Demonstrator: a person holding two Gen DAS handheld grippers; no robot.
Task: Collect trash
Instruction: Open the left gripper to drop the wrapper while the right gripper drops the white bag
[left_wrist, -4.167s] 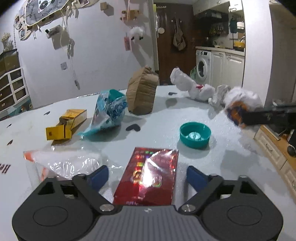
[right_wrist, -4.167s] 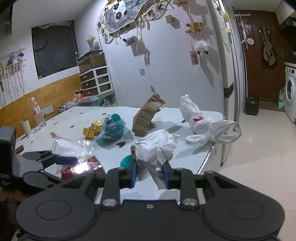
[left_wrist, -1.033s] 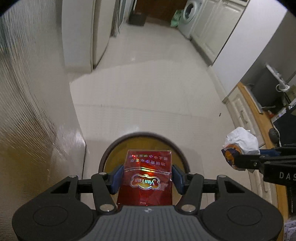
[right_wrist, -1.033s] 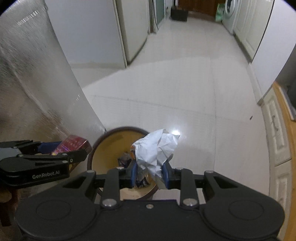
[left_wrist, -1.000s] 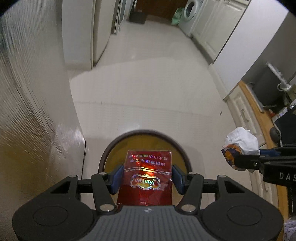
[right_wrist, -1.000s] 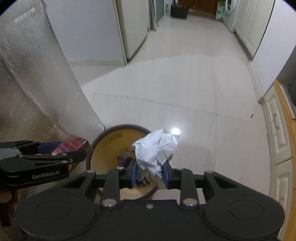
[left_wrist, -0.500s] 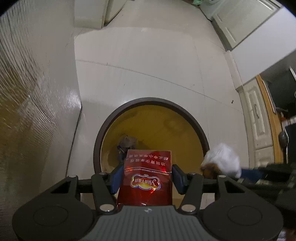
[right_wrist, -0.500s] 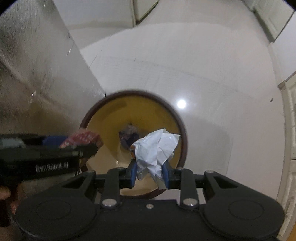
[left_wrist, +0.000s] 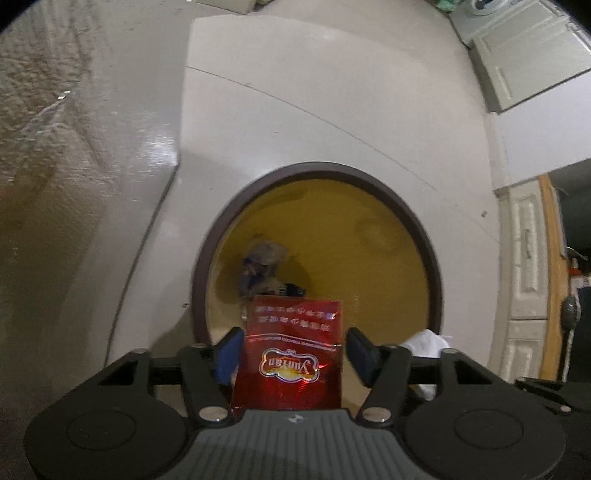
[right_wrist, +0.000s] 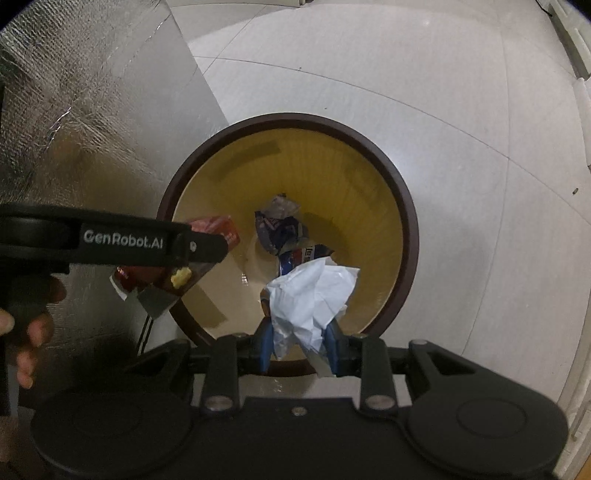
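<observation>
pale glossy floor tiles (right_wrist: 461, 122) surround the yellow-lined bin (right_wrist: 402, 206) under me, silvery foil sheeting (right_wrist: 92, 110) to its left. my left gripper (left_wrist: 291, 350) is opening around the red packet (left_wrist: 291, 354) above the rim; my right gripper (right_wrist: 297, 345) pinches crumpled white paper (right_wrist: 314, 295) over the bin's near side.

**A:** Both views are looking pretty dim, corners going black from the fisheye, floor lines bending hard near the edges.

**B:** Yeah, and the left wrist one is smearing: the bin (left_wrist: 424, 236) rim and the junk inside are looking soft. The red pack (left_wrist: 291, 354) is catching glare on its foil. The silvery sheet (right_wrist: 92, 110) is glinting in the right view, which is staying sharper.
</observation>
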